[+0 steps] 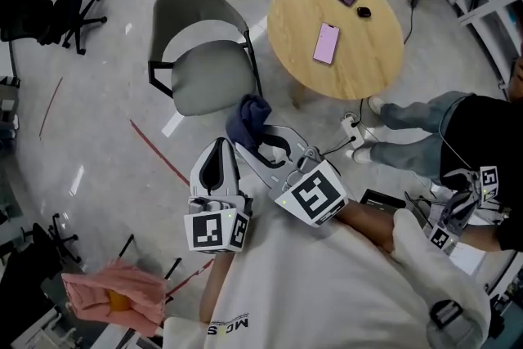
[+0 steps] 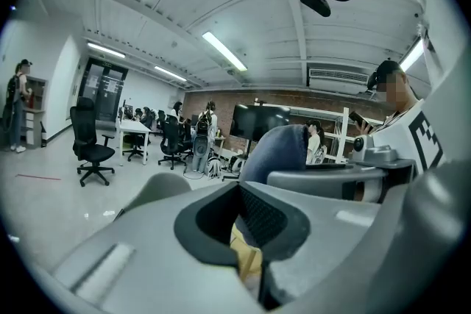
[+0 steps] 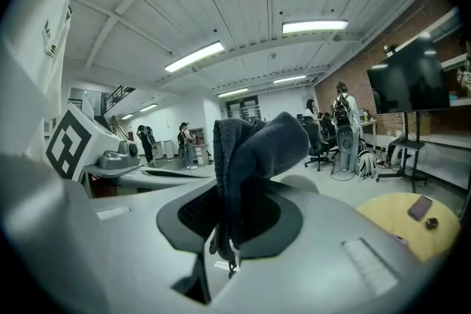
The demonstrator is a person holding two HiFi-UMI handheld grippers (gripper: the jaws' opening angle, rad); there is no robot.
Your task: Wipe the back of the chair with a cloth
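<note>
Looking down in the head view, the right gripper (image 1: pixel 260 140) is holding a blue cloth (image 1: pixel 248 117) just beside the chair (image 1: pixel 204 65), by its seat, away from its back. The left gripper (image 1: pixel 217 146) is hanging beside it.

In the left gripper view, its jaws are pressing together on nothing.

In the right gripper view, the jaws are squeezing the cloth (image 3: pixel 250 151), which is flopping over.
</note>
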